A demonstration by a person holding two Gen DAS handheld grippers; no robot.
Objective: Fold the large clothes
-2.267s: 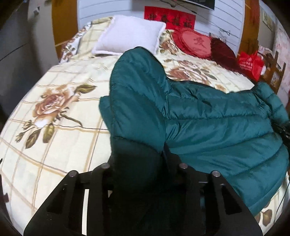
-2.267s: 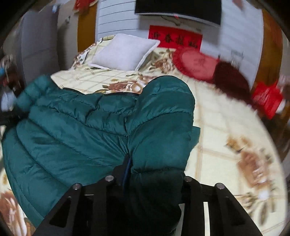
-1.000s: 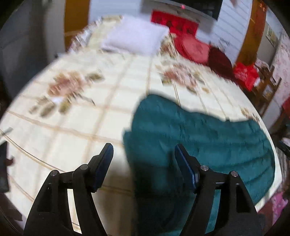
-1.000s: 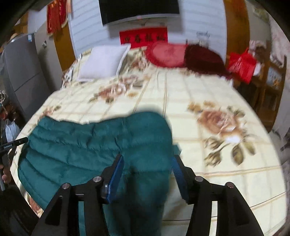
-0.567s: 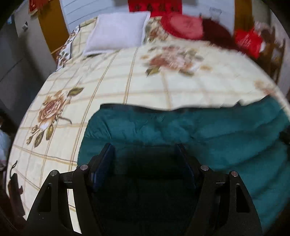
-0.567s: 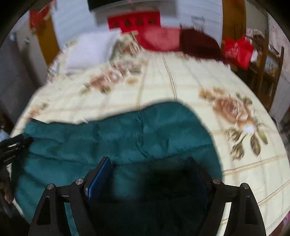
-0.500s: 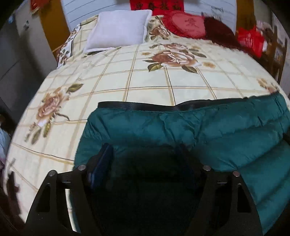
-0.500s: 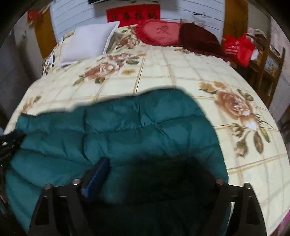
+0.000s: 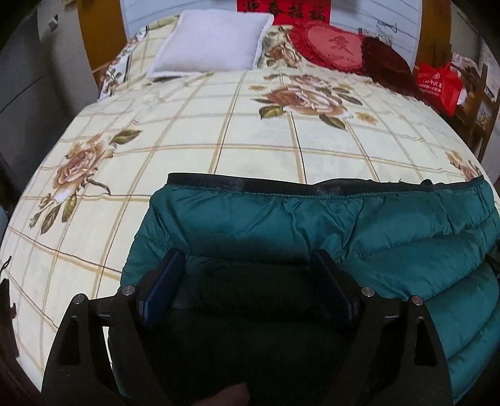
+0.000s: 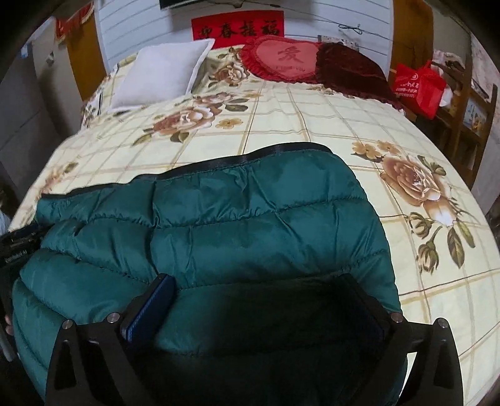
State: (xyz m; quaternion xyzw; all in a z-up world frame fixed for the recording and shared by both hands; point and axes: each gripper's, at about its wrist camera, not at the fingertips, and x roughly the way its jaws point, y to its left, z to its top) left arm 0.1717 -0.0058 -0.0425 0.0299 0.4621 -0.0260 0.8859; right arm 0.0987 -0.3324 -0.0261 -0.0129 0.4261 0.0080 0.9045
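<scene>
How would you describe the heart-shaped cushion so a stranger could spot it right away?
Look to the head of the bed, below the red banner. The heart-shaped cushion lies between the white pillow and the dark maroon cushion; only it is bright red and frilled.

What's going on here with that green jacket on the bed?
A person with a two-finger gripper in each hand is folding a puffy green jacket on a flowered bedspread. The jacket lies flat near the foot of the bed, its black-trimmed edge facing the pillows. The left gripper and right gripper sit low over the near part of the jacket with their jaws spread wide, so neither is pinching the fabric. A white pillow and red cushion sit at the head.
</scene>
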